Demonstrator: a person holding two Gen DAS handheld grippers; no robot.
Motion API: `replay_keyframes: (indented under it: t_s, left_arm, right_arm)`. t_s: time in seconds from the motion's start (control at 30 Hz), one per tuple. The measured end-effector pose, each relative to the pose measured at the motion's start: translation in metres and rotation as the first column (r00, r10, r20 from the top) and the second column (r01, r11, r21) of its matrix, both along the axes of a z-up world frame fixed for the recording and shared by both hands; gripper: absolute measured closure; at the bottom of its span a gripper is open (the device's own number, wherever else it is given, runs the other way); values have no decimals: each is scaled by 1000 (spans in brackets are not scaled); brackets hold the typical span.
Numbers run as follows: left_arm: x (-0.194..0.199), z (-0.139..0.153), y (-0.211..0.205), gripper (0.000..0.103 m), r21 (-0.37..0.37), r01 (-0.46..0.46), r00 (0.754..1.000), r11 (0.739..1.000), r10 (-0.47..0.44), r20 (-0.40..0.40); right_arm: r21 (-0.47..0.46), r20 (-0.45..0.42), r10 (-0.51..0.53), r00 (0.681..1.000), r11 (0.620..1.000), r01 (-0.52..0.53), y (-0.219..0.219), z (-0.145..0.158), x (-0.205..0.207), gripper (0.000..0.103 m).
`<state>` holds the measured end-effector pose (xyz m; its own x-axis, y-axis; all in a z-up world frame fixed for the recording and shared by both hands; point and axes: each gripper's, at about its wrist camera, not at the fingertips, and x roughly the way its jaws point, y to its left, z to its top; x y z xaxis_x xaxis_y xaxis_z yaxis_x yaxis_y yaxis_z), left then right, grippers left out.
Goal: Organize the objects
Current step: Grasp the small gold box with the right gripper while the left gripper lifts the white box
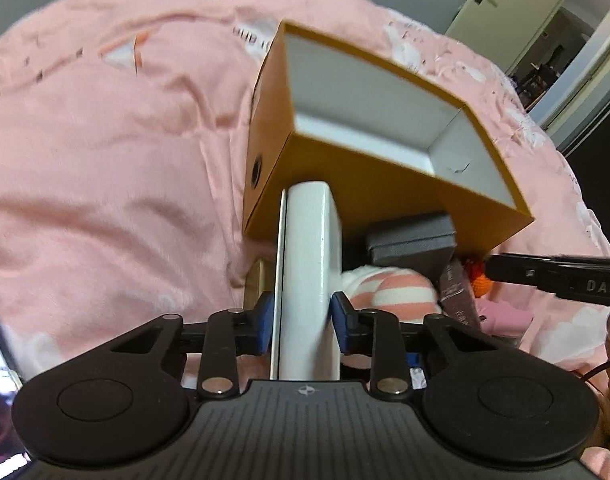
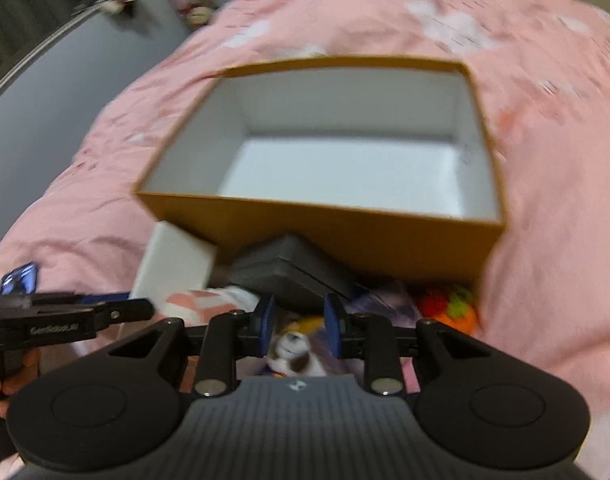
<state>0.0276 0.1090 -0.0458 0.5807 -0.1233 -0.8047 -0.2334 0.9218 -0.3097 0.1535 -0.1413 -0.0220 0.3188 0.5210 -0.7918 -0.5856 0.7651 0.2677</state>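
Barely begun — orange box (image 2: 325, 236) empty; left gripper (image 1: 303, 320) jaws clamping white box (image 1: 311, 280), right gripper (image 2: 299, 326) jaws narrow, holding nothing — clutter (image 2: 297, 276) still on bed (image 2: 565, 200).

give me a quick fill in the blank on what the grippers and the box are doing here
1. The left gripper is shut on a ____ box.
2. The orange box holds ____ inside.
3. The right gripper has its jaws ____, gripping nothing.
4. The bedcover is ____ in colour.

Missing words: white; nothing; open; pink
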Motion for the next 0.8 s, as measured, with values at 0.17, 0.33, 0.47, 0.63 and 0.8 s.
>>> replay_keyframes:
  t_s: [0.17,0.33,0.47,0.63,0.8]
  left_arm:
    - [-10,31,0,70,86,-18,997,996,12,72]
    - [-15,50,8,70,133,-62,991,989,46,123]
    - [-16,48,16,70,146,-80,990,986,62,123]
    - [-19,40,27,70,156,-84,994,984,71,87]
    - [-16,30,35,70,132,-69,997,989,66,29]
  right_arm:
    - [-27,45,233,971,972,-232,44,13,-11,73]
    - [-158,82,511,856,854,-495,101,12,-24,61]
    - [-300,56,713,699,680,-669,140,-9,-39,40]
    - [-430,-34,840,542,477,-766,170,-38,-42,33]
    - [-487,-118,851,511,399,-777,190,-67,-40,33]
